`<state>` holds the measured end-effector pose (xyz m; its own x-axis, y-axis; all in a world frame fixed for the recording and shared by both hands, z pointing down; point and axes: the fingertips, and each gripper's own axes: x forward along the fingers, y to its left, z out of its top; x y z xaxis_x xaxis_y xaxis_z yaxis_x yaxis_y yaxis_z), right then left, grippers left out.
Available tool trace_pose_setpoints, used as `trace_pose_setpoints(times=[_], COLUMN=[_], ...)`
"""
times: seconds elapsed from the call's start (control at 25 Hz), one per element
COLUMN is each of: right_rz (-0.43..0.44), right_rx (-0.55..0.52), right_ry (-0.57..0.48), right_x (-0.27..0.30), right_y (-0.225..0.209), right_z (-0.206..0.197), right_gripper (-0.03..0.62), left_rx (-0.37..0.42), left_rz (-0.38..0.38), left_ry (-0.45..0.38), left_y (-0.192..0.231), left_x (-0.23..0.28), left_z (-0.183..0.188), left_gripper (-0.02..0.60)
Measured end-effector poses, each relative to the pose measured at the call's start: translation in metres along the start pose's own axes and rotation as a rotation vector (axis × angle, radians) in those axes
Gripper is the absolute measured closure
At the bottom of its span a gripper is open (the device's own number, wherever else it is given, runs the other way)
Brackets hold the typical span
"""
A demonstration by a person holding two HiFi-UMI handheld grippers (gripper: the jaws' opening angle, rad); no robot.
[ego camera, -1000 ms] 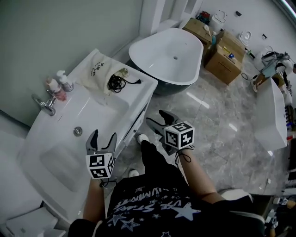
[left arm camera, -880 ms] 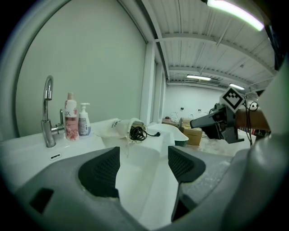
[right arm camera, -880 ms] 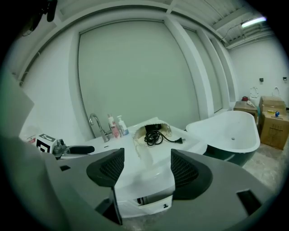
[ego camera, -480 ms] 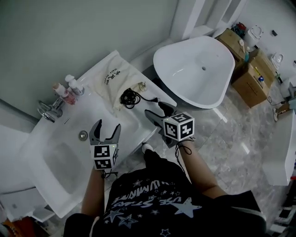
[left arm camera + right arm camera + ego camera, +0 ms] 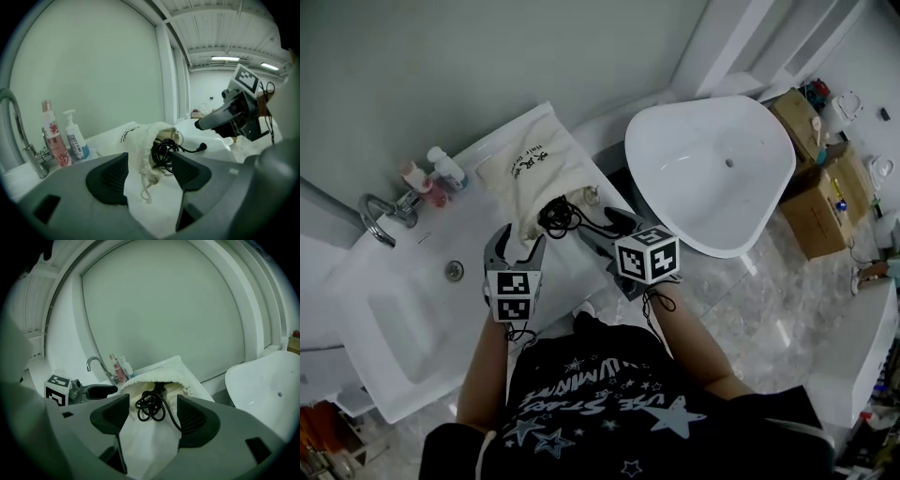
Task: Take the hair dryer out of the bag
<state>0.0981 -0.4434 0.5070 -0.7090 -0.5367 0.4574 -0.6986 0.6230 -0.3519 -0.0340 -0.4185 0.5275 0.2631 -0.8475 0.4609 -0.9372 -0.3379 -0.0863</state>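
A cream drawstring bag [image 5: 528, 167] lies on the white counter [image 5: 581, 258] with its mouth toward me. A coiled black cord [image 5: 559, 218] and its plug spill out of it, and the hair dryer's body stays hidden inside. My left gripper [image 5: 514, 247] hovers just before the bag's mouth. Its jaws are closing, the bag's edge [image 5: 140, 150] and cord [image 5: 164, 150] show between them, and the pads touch neither. My right gripper [image 5: 603, 226] stands open to the right of the cord, with the coil [image 5: 151, 406] just ahead of its jaws [image 5: 152, 416].
A faucet [image 5: 380, 211] and two bottles [image 5: 431, 178] stand at the counter's back left, beside the sink basin [image 5: 403, 323]. A white bathtub [image 5: 712, 173] sits to the right, with cardboard boxes [image 5: 825, 178] beyond it on the marble floor.
Both grippers have moved forward over the counter to the bag's mouth. The left one now sits at the bag's edge and the right one beside the cord.
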Motion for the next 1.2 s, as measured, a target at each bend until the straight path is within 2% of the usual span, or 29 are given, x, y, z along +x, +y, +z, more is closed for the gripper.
trace_pose_setpoints(times=[0.12,0.24,0.4,0.48,0.6,0.88,1.2], right_rz=[0.039,0.088,0.156,0.166,0.137,0.102,0.022], right_rx=[-0.007,0.010,0.036,0.032,0.030,0.047,0.016], right_ry=[0.040,0.077,0.130,0.157,0.201,0.314,0.404], right_x=[0.014,0.029,0.050,0.063,0.083,0.129,0.165], right_y=[-0.003,-0.002,0.004,0.005,-0.002,-0.012,-0.019], right_z=[-0.001,-0.004,-0.007,-0.005,0.002,-0.003,-0.008], right_gripper=[0.296,0.306,0.310,0.313,0.315,0.318,0.319], left_rx=[0.013,0.062,0.071,0.065,0.061,-0.003,-0.043], left_rz=[0.067,0.132,0.145,0.138,0.119,0.089,0.091], left_ry=[0.019,0.060,0.081,0.078,0.077,0.079,0.075], left_y=[0.009,0.018,0.020,0.020,0.018,0.014,0.015], left_x=[0.014,0.023,0.026,0.027,0.028,0.028,0.028], left_z=[-0.004,-0.011,-0.010,-0.008,-0.005,-0.004,0.002], left_gripper=[0.314,0.430,0.517,0.525,0.529,0.531,0.531])
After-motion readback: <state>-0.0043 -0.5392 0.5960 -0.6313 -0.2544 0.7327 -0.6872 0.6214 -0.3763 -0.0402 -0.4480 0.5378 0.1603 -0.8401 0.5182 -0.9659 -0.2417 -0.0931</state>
